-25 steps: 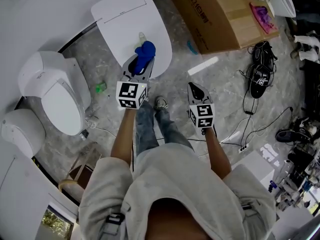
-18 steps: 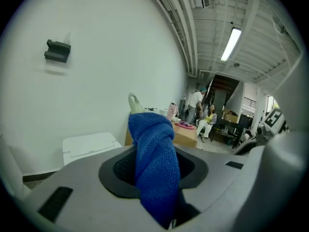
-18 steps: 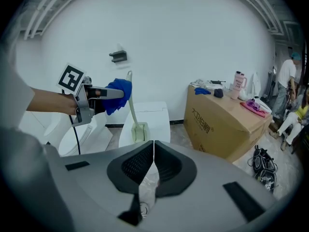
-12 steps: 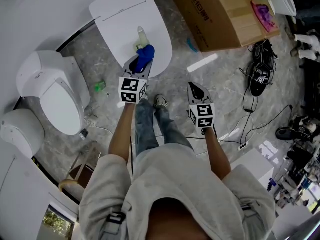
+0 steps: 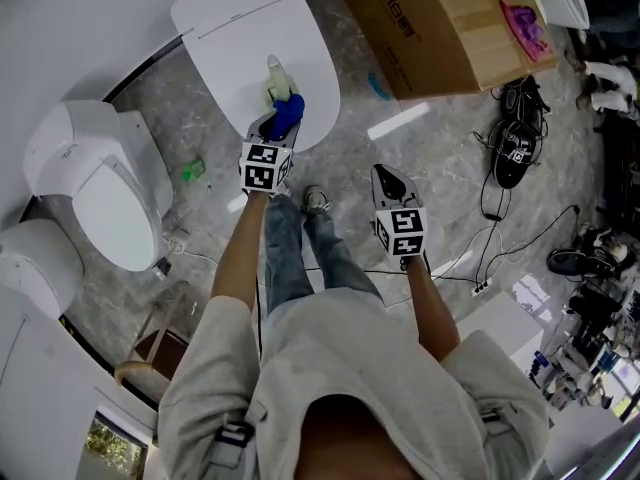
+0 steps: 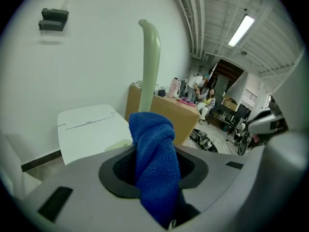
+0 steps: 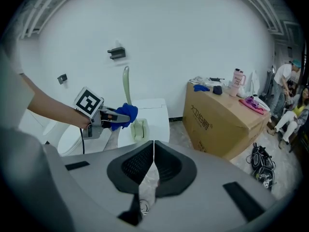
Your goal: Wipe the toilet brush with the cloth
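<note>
Left claw (image 5: 272, 133) grips the cloth (image 5: 288, 110) by the upright toilet brush (image 5: 272, 76), right claw (image 5: 386, 178) clenched empty, so a wipe could topple it.

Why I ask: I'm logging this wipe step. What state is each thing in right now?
left gripper: shut on the blue cloth.
blue cloth: bunched, held up at the brush handle.
toilet brush: upright in its holder on the toilet lid.
toilet lid: closed.
right gripper: shut, empty, away from the brush.
cardboard box: closed.
</note>
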Motion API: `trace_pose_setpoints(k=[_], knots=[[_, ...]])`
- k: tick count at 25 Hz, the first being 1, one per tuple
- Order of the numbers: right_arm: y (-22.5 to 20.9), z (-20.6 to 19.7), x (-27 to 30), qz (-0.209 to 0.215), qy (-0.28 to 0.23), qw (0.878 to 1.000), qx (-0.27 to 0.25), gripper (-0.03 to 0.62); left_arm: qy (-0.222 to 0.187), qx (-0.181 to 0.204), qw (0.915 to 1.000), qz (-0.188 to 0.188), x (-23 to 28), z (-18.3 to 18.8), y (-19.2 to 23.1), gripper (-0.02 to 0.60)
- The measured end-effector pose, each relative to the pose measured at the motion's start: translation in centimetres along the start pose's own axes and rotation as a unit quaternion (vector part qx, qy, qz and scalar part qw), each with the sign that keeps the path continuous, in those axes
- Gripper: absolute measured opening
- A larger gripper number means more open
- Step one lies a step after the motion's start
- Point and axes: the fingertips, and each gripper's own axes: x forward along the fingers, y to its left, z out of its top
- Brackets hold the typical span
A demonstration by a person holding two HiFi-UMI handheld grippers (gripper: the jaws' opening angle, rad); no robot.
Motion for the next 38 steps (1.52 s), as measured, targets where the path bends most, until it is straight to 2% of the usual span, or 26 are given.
trace_pose_setpoints(k=[7,11,23,28,38], knots=[[0.5,-0.2,0.0,0.001,0.002,1.0,-0.002,0.032,0.056,-0.001,0.9984,0.0,1.8,-2.8,0.9,0.163],[0.9,-0.3,-0.1,0.001,0.002,1.0,-0.003,0.032,0.053,0.005,0.9986,-0.003,1.4,-2.8,0.5,0.163],[1.6,-0.2,-0.3,0.008,-0.007,1.0,-0.004,0.032,-0.052,0.006,0.9986,-0.004,-3.4,2.2,-5.0,0.163],[1.5,-0.3,-0.7,0.008,-0.011,1.0,-0.003,0.032,-0.086,-0.001,0.9958,0.031,-5.0,5.8,-6.7,0.163],[1.0,-0.4,-1.2,0.006,-0.016,1.0,-0.002,0.032,-0.2,0.006,0.9786,0.049,-8.6,16.0,-6.7,0.163]])
